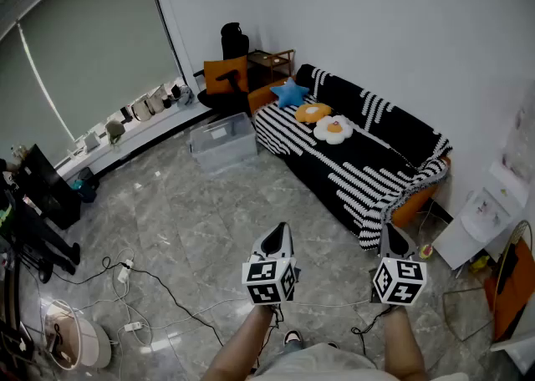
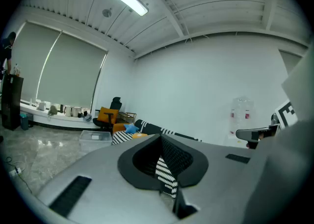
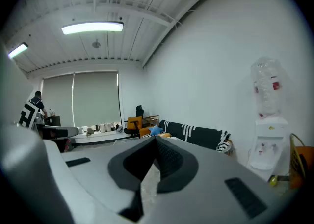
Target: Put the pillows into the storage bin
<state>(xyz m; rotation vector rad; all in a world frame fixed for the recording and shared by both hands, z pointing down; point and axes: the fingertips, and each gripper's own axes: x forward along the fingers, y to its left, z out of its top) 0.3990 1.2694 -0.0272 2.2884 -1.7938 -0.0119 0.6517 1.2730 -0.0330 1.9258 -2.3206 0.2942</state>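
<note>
Left hand-held gripper [image 1: 278,236] & right hand-held gripper [image 1: 391,237]: jaws together on both, nothing btw them. Cubes show b/w square markers. Blue star pillow [image 1: 290,92], orange pillow [image 1: 313,112] & white flower pillow [image 1: 334,129] lie on striped sofa [image 1: 376,170], well ahead of the right one. Clear storage bin [image 1: 222,141] stands ahead of the left one at sofa's far end, open floor [image 1: 217,220] btw. Cables [image 1: 159,287] lie to its left.

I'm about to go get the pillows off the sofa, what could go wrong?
Loose cables trail over the floor near you, so you could trip. The left claw and right claw are both shut and empty; open them before reaching the blue star pillow, or they'll likely just shove it.
</note>
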